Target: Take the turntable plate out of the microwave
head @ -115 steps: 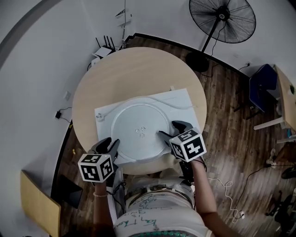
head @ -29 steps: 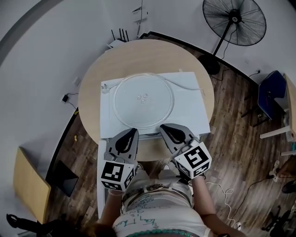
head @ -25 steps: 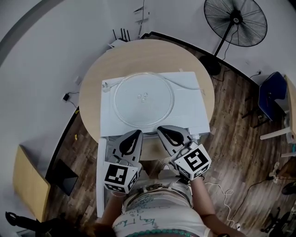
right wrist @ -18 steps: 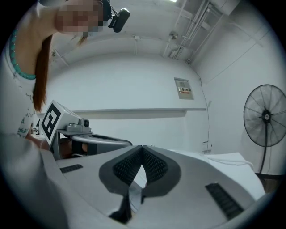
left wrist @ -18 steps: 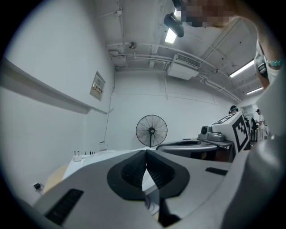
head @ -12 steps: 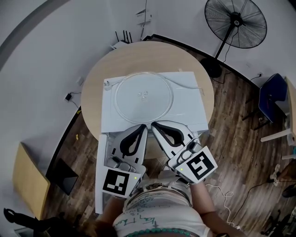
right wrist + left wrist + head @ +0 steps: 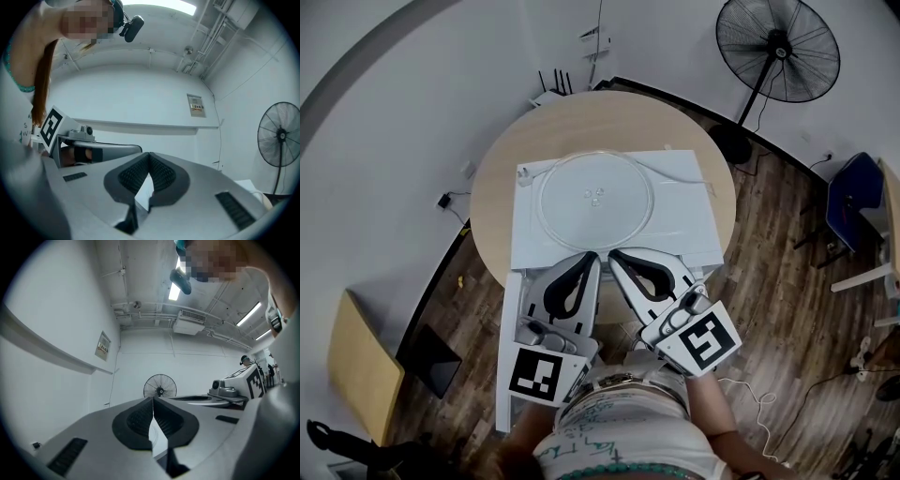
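The plate (image 7: 581, 220), clear glass, lies flat on top of the white microwave (image 7: 684, 225), which stands on a round wooden table (image 7: 502, 178). The microwave's door (image 7: 508, 356) hangs open at its left front corner.

Both grippers are held side by side just in front of the microwave, close to the person's body and clear of the plate. The left gripper (image 7: 153, 399) has its ribbed pads pressed together with nothing between them. The right gripper (image 7: 149, 153) is likewise closed and empty.

Each gripper carries a cube (image 7: 539, 373) printed with black-and-white square markers; they show no letters. A small sign (image 7: 195, 105) hangs on the wall, its print too small to read. Scrawled writing runs across the person's shirt (image 7: 609, 441), also illegible. A black fan (image 7: 778, 49) stands on the wood floor beyond the table.
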A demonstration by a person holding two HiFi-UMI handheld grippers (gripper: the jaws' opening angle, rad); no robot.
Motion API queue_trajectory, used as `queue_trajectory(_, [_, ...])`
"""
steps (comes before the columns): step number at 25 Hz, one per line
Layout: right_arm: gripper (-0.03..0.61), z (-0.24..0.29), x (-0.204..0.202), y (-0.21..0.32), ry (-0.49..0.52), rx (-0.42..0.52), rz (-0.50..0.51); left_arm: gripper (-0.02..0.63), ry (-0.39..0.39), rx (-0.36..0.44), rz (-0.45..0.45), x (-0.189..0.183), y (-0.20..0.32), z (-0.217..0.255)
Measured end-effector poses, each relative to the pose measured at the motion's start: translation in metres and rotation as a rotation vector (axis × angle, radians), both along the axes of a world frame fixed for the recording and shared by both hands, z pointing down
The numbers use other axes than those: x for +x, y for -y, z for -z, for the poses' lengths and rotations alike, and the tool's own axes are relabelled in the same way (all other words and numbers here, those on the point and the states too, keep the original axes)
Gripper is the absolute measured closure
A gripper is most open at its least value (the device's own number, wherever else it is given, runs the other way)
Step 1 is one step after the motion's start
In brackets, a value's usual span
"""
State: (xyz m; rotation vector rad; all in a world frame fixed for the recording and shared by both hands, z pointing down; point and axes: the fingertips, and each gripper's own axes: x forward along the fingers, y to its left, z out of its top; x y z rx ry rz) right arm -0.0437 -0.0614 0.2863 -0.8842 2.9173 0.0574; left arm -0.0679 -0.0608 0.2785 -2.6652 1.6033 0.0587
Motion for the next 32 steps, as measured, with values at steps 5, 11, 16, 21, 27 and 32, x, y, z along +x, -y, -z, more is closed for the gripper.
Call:
queue_trajectory(5, [0.588, 0.0, 0.0, 0.002, -0.002, -0.006, -0.005, 0.598, 0.014, -0.005, 0.012, -0.001, -0.001, -0.002])
queue_trajectory(11, [0.588, -0.004, 0.001, 0.002, -0.015, -0.011, -0.006, 0.598, 0.027, -0.055, 0.006, 0.004, -0.002, -0.009])
queue_trajectory(16, [0.588, -0.009, 0.003, 0.008, -0.051, -0.003, -0.022, 0.598, 0.025, -0.058, 0.007, 0.002, 0.001, -0.012])
queue_trajectory(21, [0.588, -0.008, 0.004, 0.009, -0.035, -0.004, -0.012, 0.598, 0.021, -0.033, 0.012, 0.001, 0.005, -0.013])
queue_trajectory(27, [0.588, -0.014, 0.0, 0.014, -0.042, -0.032, -0.009, 0.598, 0.013, -0.044, 0.012, -0.004, 0.013, -0.015])
queue_trajectory(32, [0.588, -0.009, -0.001, 0.027, -0.054, 0.021, -0.017, 0.598, 0.002, -0.07, 0.007, -0.005, 0.022, -0.018])
